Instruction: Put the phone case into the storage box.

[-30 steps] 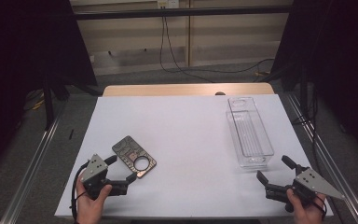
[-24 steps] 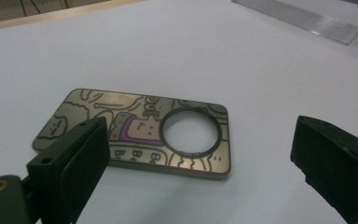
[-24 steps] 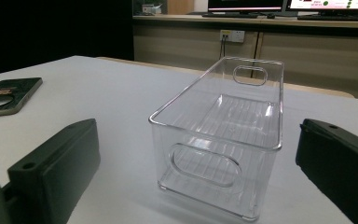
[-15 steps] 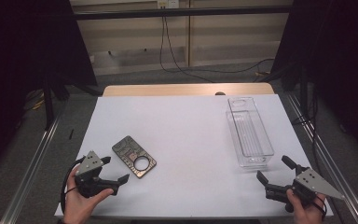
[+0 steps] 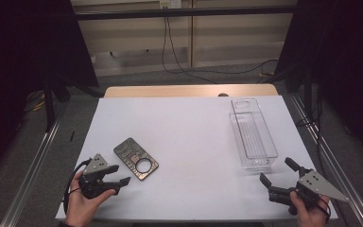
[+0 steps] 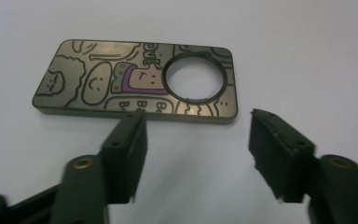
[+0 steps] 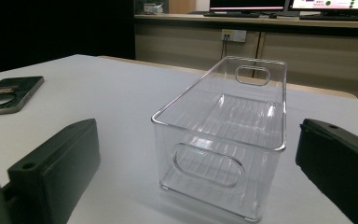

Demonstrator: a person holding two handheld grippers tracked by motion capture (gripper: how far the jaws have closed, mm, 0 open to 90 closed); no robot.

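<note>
in the high view the left gripper (image 5: 118,175) sits just short of the flat phone case (image 5: 136,158) on the white table (image 5: 194,137), the right gripper (image 5: 277,172) parked near the clear bin (image 5: 253,135). left gripper view: jaws, just closing, are apart with nothing between; the case is glossy, cartoon-printed, with 1 round cutout. right gripper view: jaws wide, framing the ribbed transparent bin, probably the drop spot.

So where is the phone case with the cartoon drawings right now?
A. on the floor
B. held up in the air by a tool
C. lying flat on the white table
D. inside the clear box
C: the phone case lies flat on the white table, just ahead of the left tool, while the clear box stands empty.
</note>
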